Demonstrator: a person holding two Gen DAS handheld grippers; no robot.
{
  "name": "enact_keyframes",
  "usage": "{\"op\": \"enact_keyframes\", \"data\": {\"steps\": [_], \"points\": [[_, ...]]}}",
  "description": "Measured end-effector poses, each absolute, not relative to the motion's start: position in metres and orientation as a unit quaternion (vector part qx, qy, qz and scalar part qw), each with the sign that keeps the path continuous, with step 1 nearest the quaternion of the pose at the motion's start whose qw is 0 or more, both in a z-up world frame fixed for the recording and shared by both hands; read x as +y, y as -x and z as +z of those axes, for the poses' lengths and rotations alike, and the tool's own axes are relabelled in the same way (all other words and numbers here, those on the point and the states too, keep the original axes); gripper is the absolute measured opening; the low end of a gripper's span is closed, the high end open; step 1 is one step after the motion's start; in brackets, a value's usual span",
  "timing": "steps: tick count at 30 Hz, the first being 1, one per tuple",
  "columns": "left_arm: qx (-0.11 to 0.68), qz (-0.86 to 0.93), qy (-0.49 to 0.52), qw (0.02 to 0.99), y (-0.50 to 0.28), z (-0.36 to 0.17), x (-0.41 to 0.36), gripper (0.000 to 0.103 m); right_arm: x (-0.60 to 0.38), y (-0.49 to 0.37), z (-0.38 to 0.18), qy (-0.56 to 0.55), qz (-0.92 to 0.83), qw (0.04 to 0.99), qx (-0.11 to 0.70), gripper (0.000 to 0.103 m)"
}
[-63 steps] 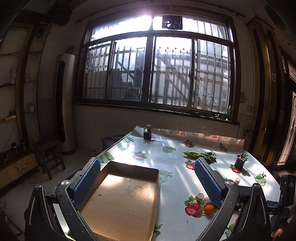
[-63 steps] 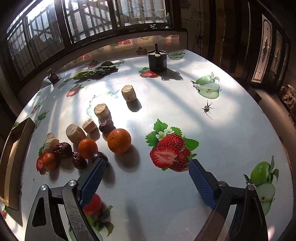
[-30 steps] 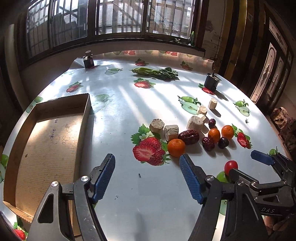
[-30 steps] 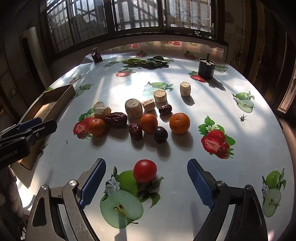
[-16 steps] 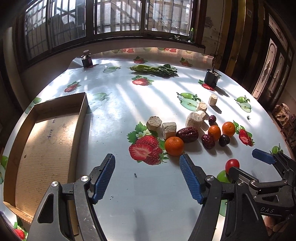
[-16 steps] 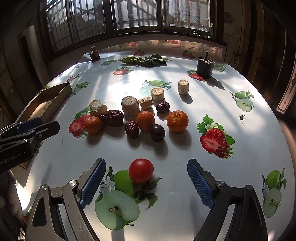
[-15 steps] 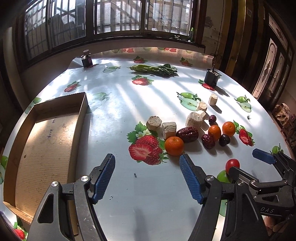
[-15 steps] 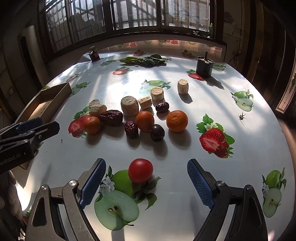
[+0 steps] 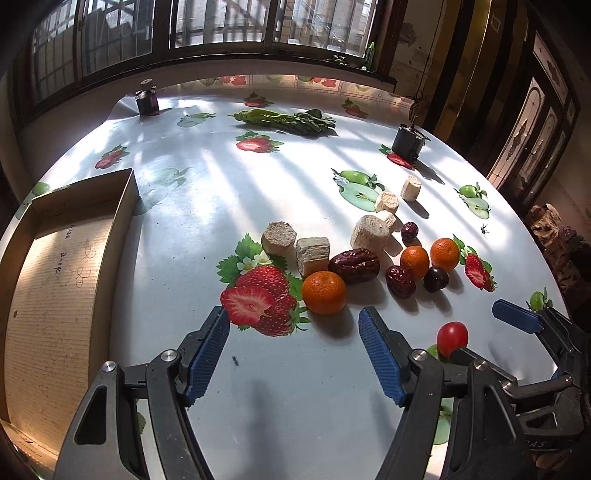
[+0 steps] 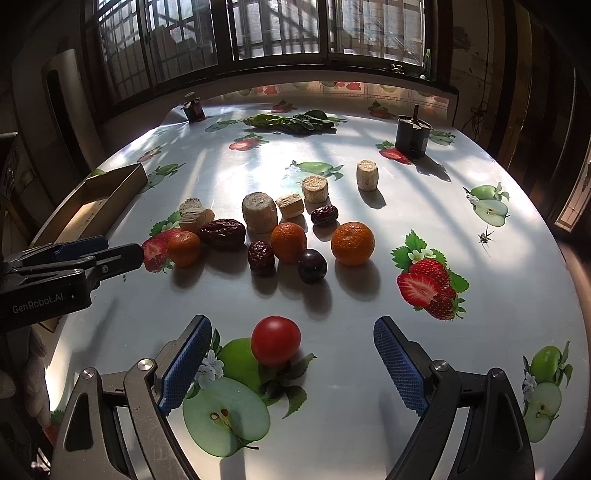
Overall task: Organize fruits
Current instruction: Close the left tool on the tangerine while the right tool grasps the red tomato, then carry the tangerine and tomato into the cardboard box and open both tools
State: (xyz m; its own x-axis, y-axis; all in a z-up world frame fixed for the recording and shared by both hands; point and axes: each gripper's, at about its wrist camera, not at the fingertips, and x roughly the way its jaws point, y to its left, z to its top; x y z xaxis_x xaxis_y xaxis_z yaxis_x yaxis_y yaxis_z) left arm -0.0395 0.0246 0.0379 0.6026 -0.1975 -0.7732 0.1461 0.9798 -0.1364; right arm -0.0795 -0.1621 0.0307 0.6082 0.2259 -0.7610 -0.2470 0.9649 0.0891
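While both claws gape empty, the red tomato [image 10: 275, 340] sits on the desk [image 10: 369, 424] between the right claw's [image 10: 291, 363] 2 pads, nearer 11 o'clock. At the left claw's [image 9: 293, 350] 1 o'clock lies an orange [image 9: 324, 292], just beyond its tips.

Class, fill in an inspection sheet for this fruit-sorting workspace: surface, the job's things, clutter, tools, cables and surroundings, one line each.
Surface: round table under a glossy fruit-print cloth, sunlit in stripes.
Job's things: red tomato nearest the right tool; three oranges, one at; dark plum; red dates, one at; cardboard box at the left, nothing in it.
Clutter: beige cylindrical chunks, one at; leafy greens; two small dark containers, one at.
Tools: left tool open, holding nothing; right tool open, tomato ahead between its fingers, not gripped.
Cables: nothing seen.
Surroundings: barred window behind, dark wooden doors to the right.
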Motion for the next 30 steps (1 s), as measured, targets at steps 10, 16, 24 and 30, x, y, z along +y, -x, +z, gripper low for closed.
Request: {"op": "enact_keyframes", "data": {"steps": [10, 16, 24, 30], "points": [[0.452, -0.113, 0.018, 0.884, 0.013, 0.018, 0.004, 0.072, -0.16, 0.071, 0.02, 0.001, 0.149, 0.882, 0.447, 0.04], [0.466, -0.117, 0.028, 0.877, 0.003, 0.009, 0.0, 0.067, -0.161, 0.068, 0.014, -0.006, 0.151, 0.875, 0.46, 0.04], [0.459, -0.12, 0.042, 0.879, 0.014, 0.015, 0.007, 0.031, -0.159, 0.068, 0.01, -0.011, 0.149, 0.87, 0.47, 0.032], [0.432, -0.132, 0.084, 0.888, 0.05, 0.047, 0.03, 0.031, -0.153, 0.086, 0.033, -0.012, 0.154, 0.882, 0.446, 0.032]]}}
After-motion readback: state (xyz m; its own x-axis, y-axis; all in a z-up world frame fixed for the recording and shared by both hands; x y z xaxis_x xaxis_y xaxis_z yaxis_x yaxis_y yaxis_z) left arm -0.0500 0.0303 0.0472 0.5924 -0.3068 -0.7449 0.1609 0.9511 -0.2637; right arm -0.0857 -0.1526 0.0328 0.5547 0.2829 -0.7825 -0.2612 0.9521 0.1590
